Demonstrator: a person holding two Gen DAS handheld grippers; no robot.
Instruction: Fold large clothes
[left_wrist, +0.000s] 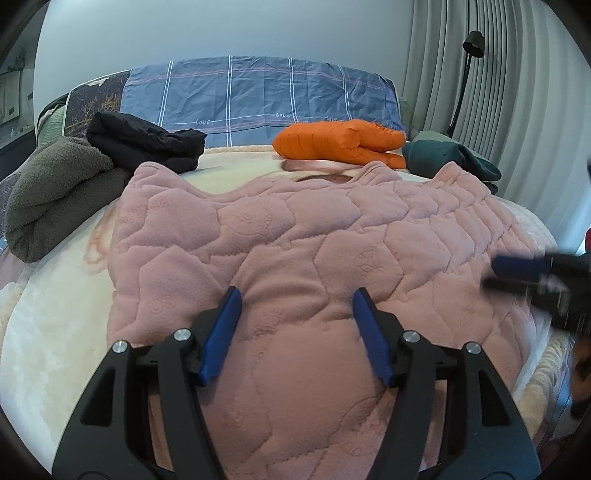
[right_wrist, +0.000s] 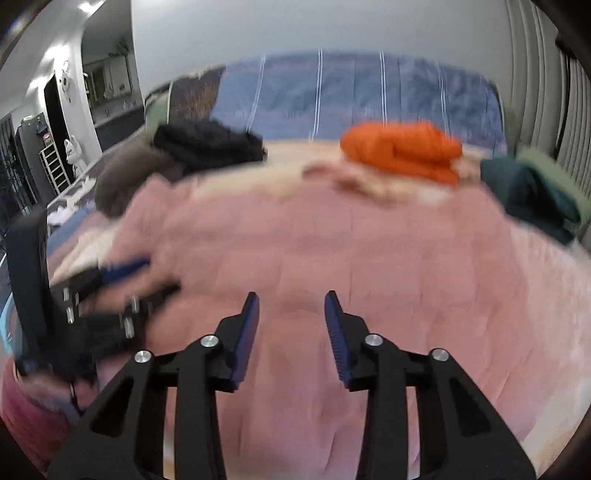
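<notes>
A large pink quilted fleece garment (left_wrist: 295, 236) lies spread flat on the bed; it also fills the blurred right wrist view (right_wrist: 332, 251). My left gripper (left_wrist: 297, 295) is open and empty, just above the garment's near part. My right gripper (right_wrist: 291, 299) is open and empty over the same garment. The right gripper shows blurred at the right edge of the left wrist view (left_wrist: 517, 275), and the left gripper shows blurred at the left of the right wrist view (right_wrist: 147, 277).
At the far side lie a folded orange puffer jacket (left_wrist: 340, 142), a black garment (left_wrist: 144, 142), a grey-brown fleece (left_wrist: 55, 192) and a dark teal garment (left_wrist: 450, 157). A blue plaid pillow cover (left_wrist: 258, 96) backs the cream blanket (left_wrist: 55, 325). Curtains and a floor lamp (left_wrist: 469, 70) stand right.
</notes>
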